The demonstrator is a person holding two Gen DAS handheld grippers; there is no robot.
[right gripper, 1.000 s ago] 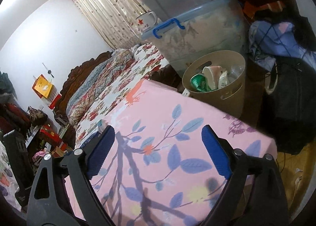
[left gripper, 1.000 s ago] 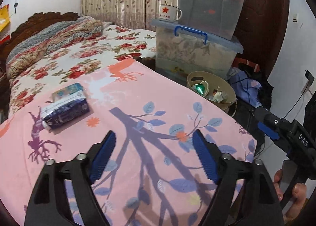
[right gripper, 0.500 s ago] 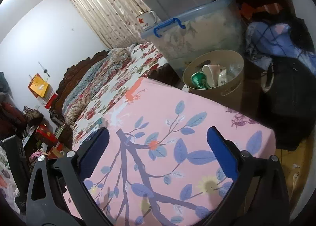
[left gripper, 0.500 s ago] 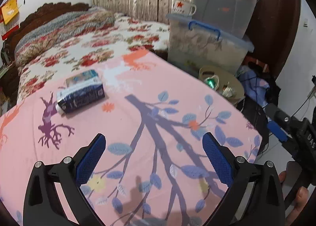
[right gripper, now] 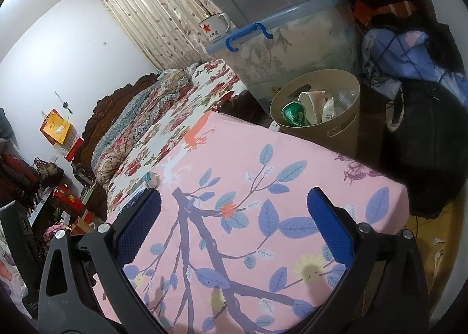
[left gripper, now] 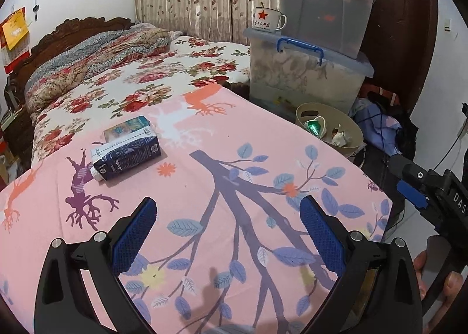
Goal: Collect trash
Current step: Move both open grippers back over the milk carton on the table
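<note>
Partly done: some trash already sits in the bin, two cartons remain on the pink cloth.

Both grippers have just been opening and now stand spread wide with nothing between the jaws: the left gripper (left gripper: 226, 224) and right gripper (right gripper: 234, 217) hover over the pink cloth (left gripper: 234, 141). The dark blue carton (left gripper: 127, 160) and a smaller pale carton (left gripper: 127, 128) touching it lie near the cloth's far left, well apart from the tan bin (right gripper: 318, 117), which holds a green can, a crushed cup and wrappers.
</note>
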